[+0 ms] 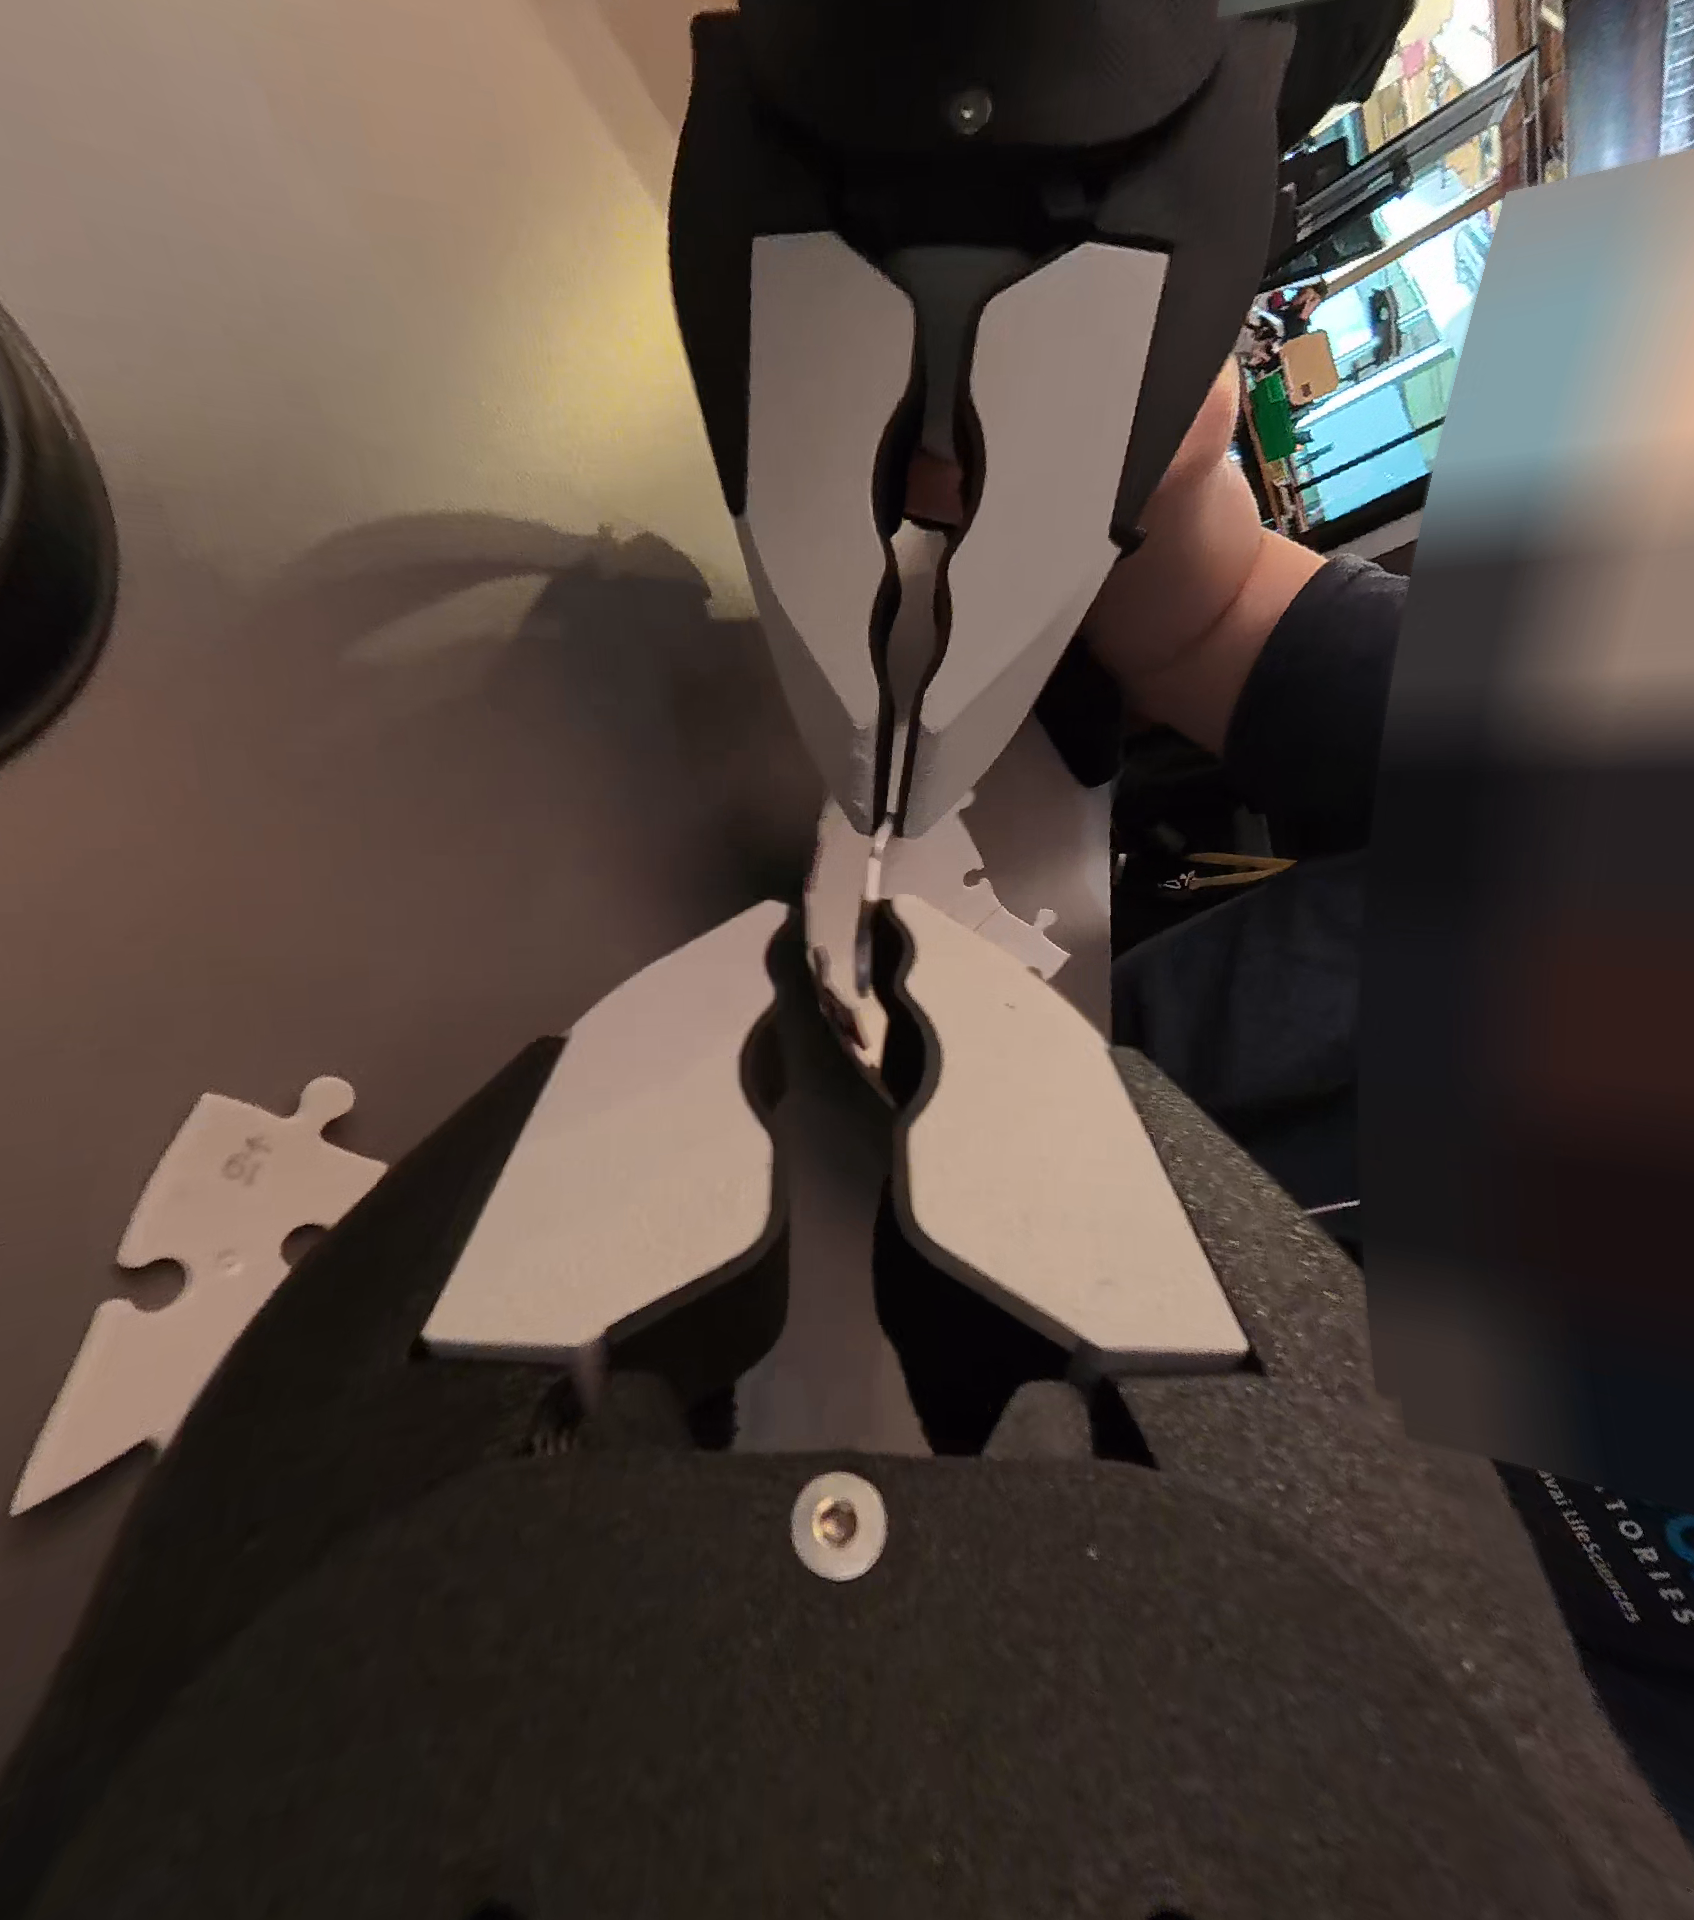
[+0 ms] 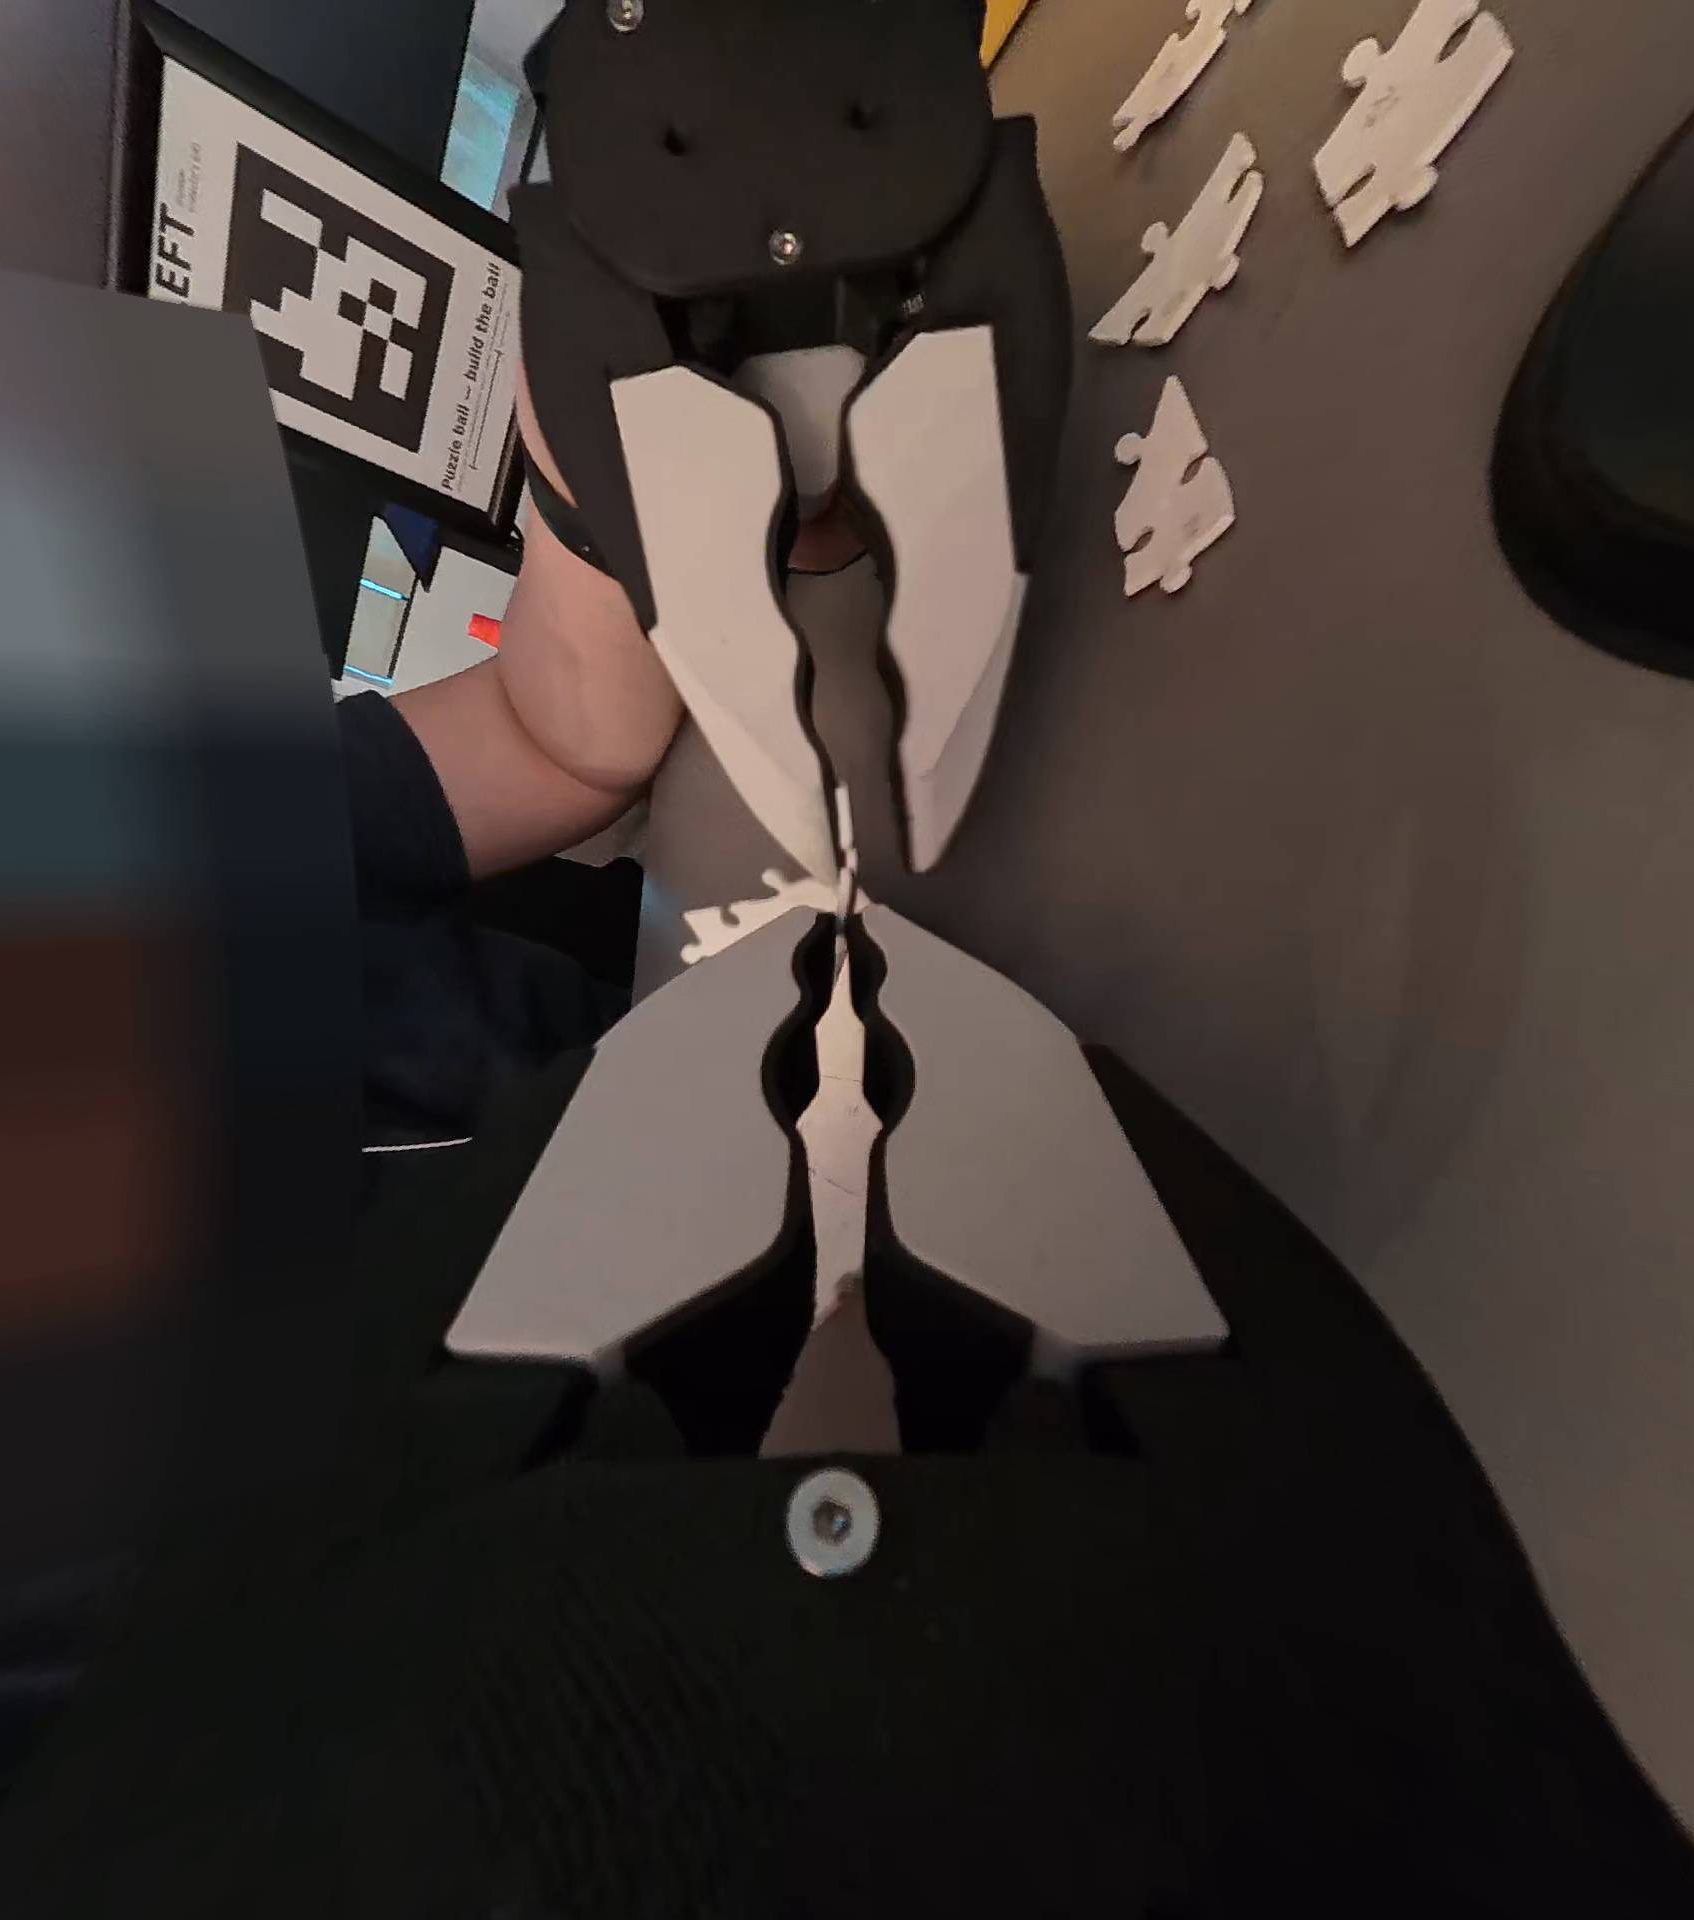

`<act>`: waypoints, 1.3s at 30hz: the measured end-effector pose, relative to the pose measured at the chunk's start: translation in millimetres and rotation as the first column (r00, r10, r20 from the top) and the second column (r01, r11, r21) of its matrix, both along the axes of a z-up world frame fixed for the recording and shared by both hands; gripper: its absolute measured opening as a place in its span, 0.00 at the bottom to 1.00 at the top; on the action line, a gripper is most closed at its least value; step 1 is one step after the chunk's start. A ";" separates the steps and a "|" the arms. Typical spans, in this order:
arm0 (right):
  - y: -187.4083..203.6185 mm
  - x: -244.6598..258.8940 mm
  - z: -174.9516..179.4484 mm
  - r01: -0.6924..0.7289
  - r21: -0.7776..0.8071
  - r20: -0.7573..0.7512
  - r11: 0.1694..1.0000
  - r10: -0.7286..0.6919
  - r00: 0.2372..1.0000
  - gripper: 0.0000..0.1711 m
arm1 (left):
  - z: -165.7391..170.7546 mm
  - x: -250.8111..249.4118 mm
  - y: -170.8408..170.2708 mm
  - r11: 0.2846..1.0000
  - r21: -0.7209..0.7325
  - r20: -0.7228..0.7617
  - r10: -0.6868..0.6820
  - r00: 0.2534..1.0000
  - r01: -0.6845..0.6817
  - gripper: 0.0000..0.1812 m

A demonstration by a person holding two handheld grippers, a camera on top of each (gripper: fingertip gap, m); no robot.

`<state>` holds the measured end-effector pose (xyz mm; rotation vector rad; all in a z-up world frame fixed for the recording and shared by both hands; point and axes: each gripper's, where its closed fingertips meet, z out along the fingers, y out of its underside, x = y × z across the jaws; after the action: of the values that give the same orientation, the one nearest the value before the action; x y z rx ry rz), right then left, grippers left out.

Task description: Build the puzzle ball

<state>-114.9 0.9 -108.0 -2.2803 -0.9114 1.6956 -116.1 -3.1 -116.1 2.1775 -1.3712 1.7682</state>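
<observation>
While both sets of tongs meet nose to nose above the grey desk [image 2: 1342, 935], each one is clenched on a thin white puzzle piece held edge-on. The left tongs [image 1: 848, 935] pinch a curved piece [image 1: 848, 997] between their fingertips, its printed face just peeking out in the gap. The right tongs [image 2: 838, 940] grip a second piece [image 2: 838, 1122] that runs back deep between their wavy inner edges. The two pieces meet at the tips, touching or very nearly; whether the tabs have locked I cannot tell from edge-on. More joined pieces [image 1: 1004, 914] fan out just behind that contact point in the left wrist view. These look light, thin and fairly stiff, with a slight curve, likely smooth enough to slide if squeezed off-centre, and the little tabs would bend or snap under a twist. The best hold, I'd say, is on the broad middle, leaving knobs and notches free. Spare pieces [image 2: 1181, 249] lie flat on the desk, well apart from the tongs, with one loose piece [image 1: 199, 1268] just beside the left tongs' body.
</observation>
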 end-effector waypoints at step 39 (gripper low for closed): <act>-21.7 4.2 -27.5 -0.119 0.002 0.099 0.993 0.118 0.988 0.09 | -12.6 -3.4 -14.9 0.988 0.140 -0.199 -0.031 0.979 0.059 0.01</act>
<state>-110.7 -20.8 -135.4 -2.3676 -1.0921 1.6328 -119.6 -18.0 -128.6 2.2983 -1.5306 1.4341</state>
